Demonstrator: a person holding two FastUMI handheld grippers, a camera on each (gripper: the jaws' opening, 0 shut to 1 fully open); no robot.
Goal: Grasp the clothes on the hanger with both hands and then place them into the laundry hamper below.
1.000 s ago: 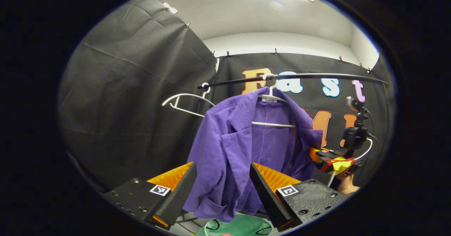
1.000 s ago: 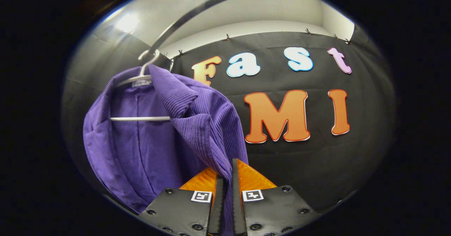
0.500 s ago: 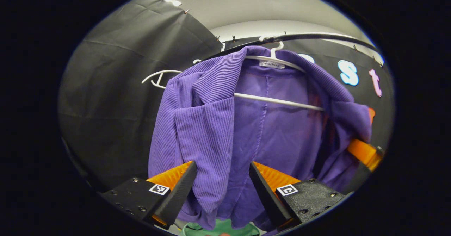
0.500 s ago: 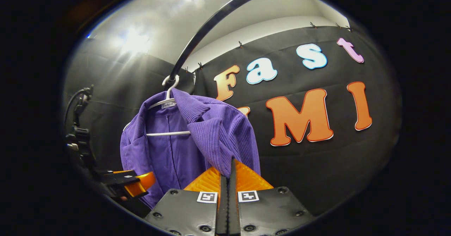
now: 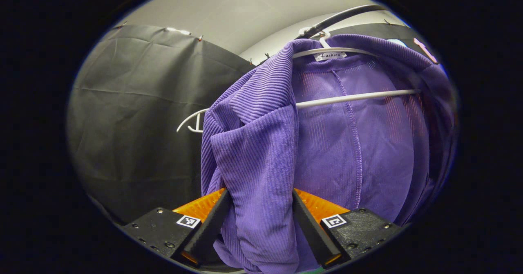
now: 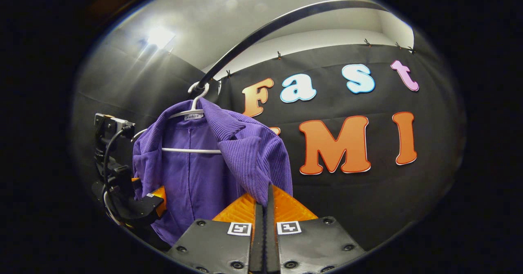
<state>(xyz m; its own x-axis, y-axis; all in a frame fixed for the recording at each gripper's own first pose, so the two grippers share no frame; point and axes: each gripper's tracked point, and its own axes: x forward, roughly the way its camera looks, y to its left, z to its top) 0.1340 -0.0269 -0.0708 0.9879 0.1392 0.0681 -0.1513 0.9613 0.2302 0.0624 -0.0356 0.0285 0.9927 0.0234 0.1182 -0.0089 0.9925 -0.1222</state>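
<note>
A purple ribbed jacket hangs on a white hanger from a black rail. My left gripper is open, and the jacket's left front panel hangs down between its two fingers and fills the gap. In the right gripper view the jacket hangs at centre left on its hanger. My right gripper is shut on the jacket's right front edge, low on the panel. The left gripper shows at the jacket's other side.
An empty white hanger hangs on the rail behind the jacket's left shoulder. The rail arcs overhead, close to the black cloth wall behind and beside the jacket.
My left gripper has moved in close, so the jacket's front panel now hangs between its fingers and the green hamper below is out of view. My right gripper stays shut on the jacket's edge.
</note>
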